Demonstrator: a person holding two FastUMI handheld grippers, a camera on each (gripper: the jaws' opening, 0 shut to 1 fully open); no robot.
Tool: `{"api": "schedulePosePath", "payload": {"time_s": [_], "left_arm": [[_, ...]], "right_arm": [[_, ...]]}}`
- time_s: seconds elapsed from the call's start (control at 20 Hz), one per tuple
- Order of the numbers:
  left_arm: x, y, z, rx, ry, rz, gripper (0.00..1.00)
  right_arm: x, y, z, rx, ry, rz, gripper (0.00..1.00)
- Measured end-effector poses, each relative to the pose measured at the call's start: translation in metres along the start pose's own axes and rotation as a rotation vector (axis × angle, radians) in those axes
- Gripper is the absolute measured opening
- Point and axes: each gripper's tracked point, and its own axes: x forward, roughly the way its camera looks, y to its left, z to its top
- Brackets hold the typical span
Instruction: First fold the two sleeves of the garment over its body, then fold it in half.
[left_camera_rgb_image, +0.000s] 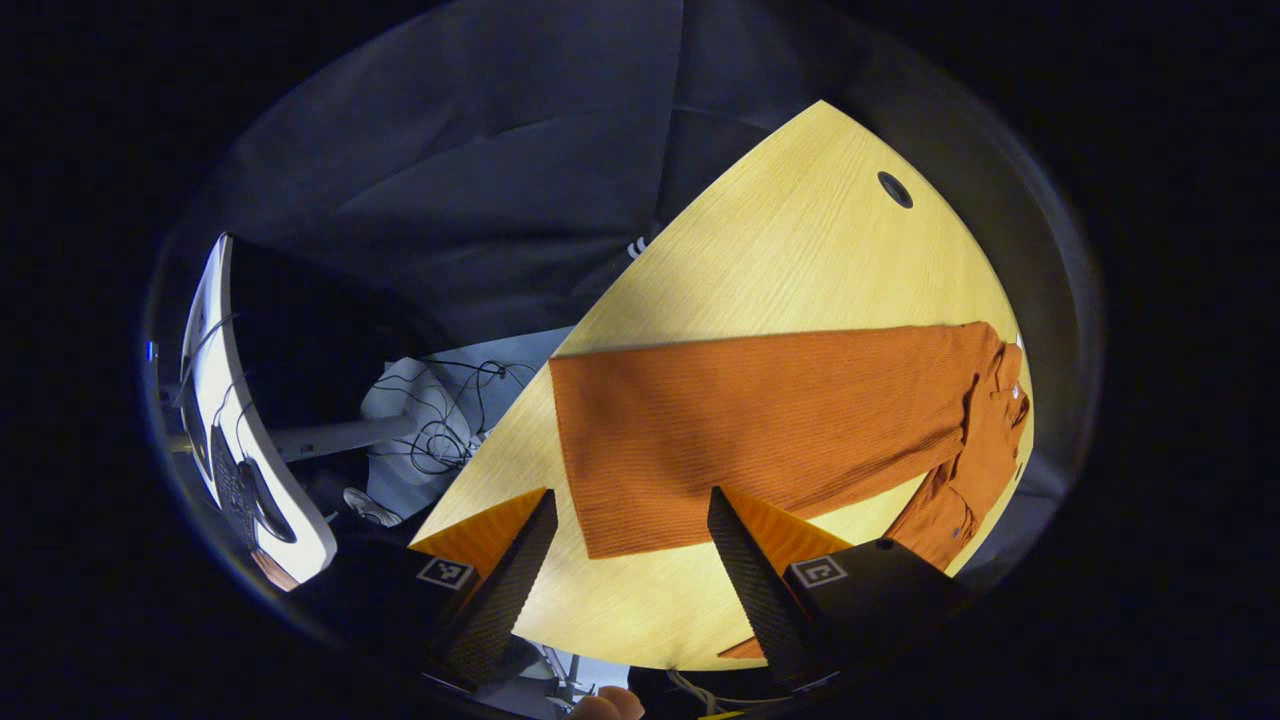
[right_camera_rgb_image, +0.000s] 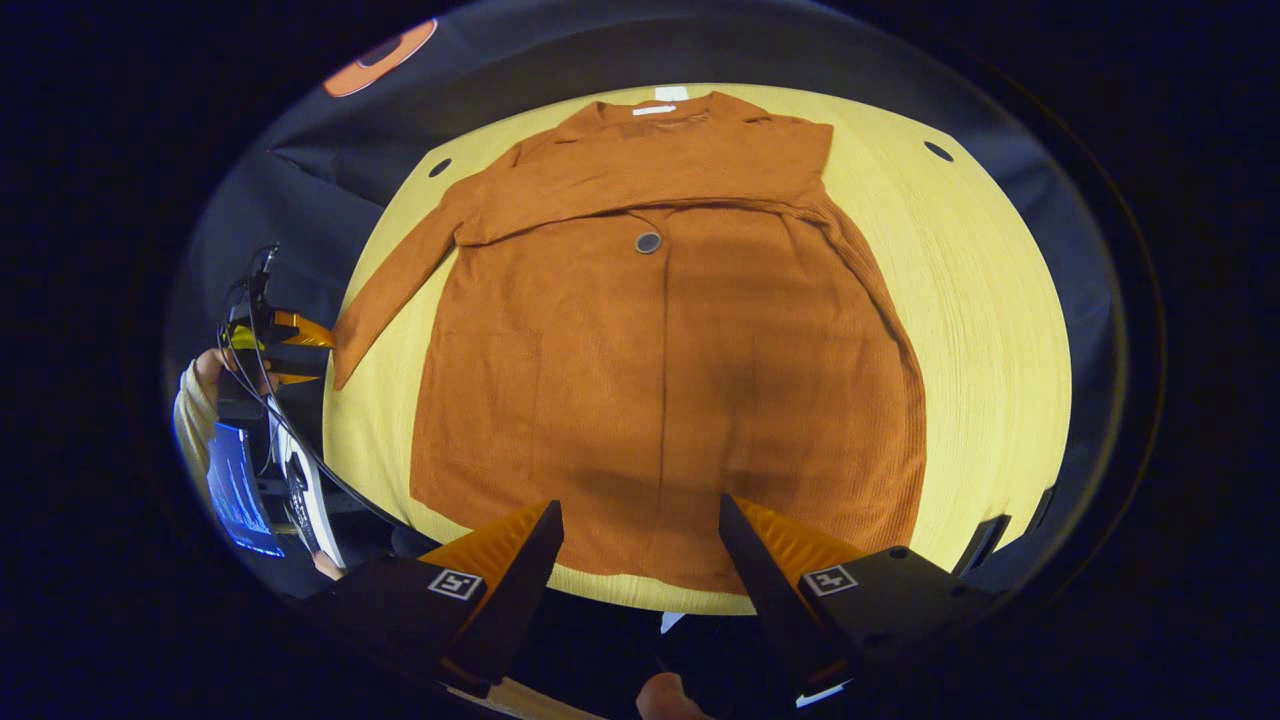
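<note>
While both tongs (left_camera_rgb_image: 630, 560) (right_camera_rgb_image: 640, 570) gape empty, cardigan (right_camera_rgb_image: 660, 370) flat, one sleeve (right_camera_rgb_image: 640, 185) folded across.

My left gripper (left_camera_rgb_image: 630, 560) and right gripper (right_camera_rgb_image: 640, 560): black housings with square coded markers, round screws; a pale sleeve (right_camera_rgb_image: 190, 420) beyond

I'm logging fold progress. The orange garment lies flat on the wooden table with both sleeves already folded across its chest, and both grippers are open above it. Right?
Not quite: one sleeve is folded across the chest of the orange garment; the other sleeve still lies stretched out on the wooden table, as the right gripper view shows. The left gripper and right gripper are open.
</note>
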Motion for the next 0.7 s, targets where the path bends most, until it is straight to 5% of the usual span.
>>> {"api": "schedulePosePath", "payload": {"time_s": [0.4, 0.55, 0.6, 0.65, 0.7], "left_arm": [[0.025, 0.003, -0.006, -0.043, 0.071, 0.017, 0.96], [0.025, 0.008, -0.006, 0.028, 0.093, 0.033, 0.81], [0.026, 0.008, -0.006, 0.044, 0.1, 0.042, 0.89], [0.028, 0.007, -0.006, 0.049, 0.098, 0.046, 0.81], [0.028, 0.005, -0.005, 0.051, 0.098, 0.048, 0.88]], "right_arm": [[-0.006, -0.016, -0.008, 0.046, -0.017, 0.017, 1.0], [-0.008, -0.025, -0.006, 0.092, -0.026, 0.026, 0.99], [-0.008, -0.028, -0.005, 0.097, -0.027, 0.026, 0.98], [-0.007, -0.031, -0.004, 0.103, -0.027, 0.024, 0.99], [-0.006, -0.032, -0.005, 0.108, -0.022, 0.023, 1.0]]}}
